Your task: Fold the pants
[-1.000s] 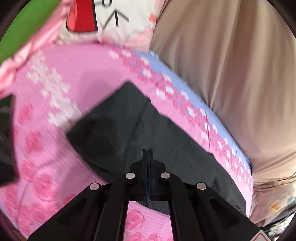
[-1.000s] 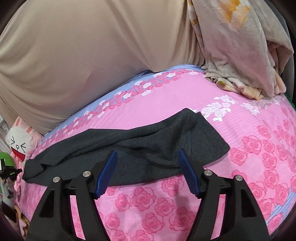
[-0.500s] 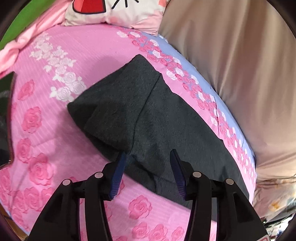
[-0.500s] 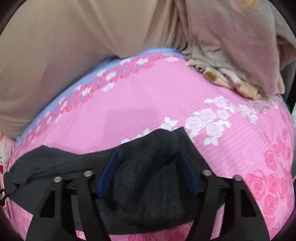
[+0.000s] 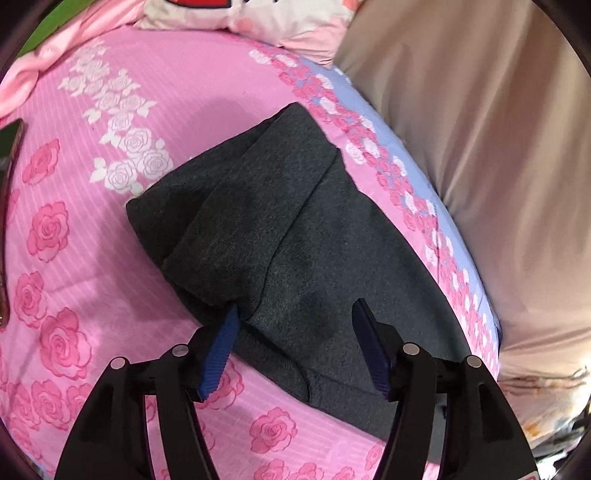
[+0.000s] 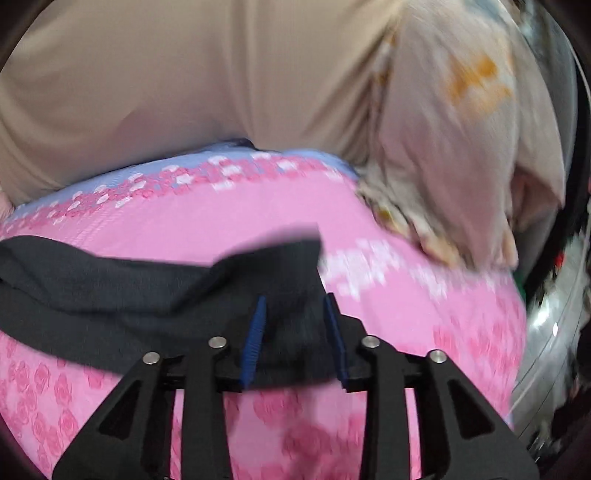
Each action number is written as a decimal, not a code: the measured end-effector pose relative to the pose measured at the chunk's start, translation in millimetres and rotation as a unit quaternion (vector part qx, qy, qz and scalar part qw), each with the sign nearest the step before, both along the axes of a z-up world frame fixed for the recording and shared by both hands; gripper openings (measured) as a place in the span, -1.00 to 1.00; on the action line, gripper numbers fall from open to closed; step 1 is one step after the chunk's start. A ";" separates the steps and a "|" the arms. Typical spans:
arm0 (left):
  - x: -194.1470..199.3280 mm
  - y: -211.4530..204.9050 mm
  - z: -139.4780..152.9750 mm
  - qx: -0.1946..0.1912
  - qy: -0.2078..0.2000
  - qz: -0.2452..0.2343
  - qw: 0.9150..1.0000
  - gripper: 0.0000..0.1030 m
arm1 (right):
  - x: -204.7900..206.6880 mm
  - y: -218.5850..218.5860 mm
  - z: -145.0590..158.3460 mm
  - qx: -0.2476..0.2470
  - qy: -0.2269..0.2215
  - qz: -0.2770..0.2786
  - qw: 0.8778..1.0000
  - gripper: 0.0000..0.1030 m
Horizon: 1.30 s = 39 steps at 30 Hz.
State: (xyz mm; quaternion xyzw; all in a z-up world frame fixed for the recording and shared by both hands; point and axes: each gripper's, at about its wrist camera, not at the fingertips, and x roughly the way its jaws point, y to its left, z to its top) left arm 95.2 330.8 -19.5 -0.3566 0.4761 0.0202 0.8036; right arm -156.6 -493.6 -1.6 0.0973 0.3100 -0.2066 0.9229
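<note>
A big bed sheet (image 5: 177, 110) covers the bed. It is pink with pink and white roses, and it has a light blue strip along the far edge. Behind the bed hangs a wide tan cloth (image 5: 491, 155) with soft folds. The same tan cloth (image 6: 177, 85) fills the top of the right wrist view.

The dark gray pants (image 5: 280, 236) lie on the pink sheet, near the blue strip. One part is folded over on top of another part, so there are two layers with a seam line between them. In the right wrist view the pants (image 6: 110, 295) stretch out to the left, and this view is blurry.

A crumpled pale blanket (image 6: 454, 155) with orange marks sits at the far right end of the bed. A white and pink pillow (image 5: 243, 14) with a red patch lies at the other end.

The left hand-held gripper (image 5: 295, 350) is wide apart. Its blue fingers (image 5: 218, 358) sit over the near edge of the pants, one on each side, and they hold nothing.

The right hand-held gripper (image 6: 295, 339) has its blue fingers (image 6: 253, 343) partly apart with an end of the pants between them. The fingers are not pressed together on the cloth.
</note>
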 end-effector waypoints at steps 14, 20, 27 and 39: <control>-5.4 11.8 25.9 0.020 -0.009 -0.004 1.000 -0.90 | 22.4 2.9 7.5 0.237 -0.072 0.038 0.968 0.18; -8.3 12.5 26.7 0.017 -0.008 -0.003 1.000 -0.90 | 100.6 27.0 -6.4 0.215 0.058 0.009 0.975 0.15; -0.3 14.4 26.9 0.020 -0.007 -0.008 1.000 -0.90 | 100.6 20.7 21.4 0.197 -0.015 0.002 0.980 -0.88; -5.8 22.8 11.4 0.030 0.012 -0.016 0.999 -0.90 | -7.2 -8.5 -30.7 0.231 0.003 -0.037 0.972 -0.62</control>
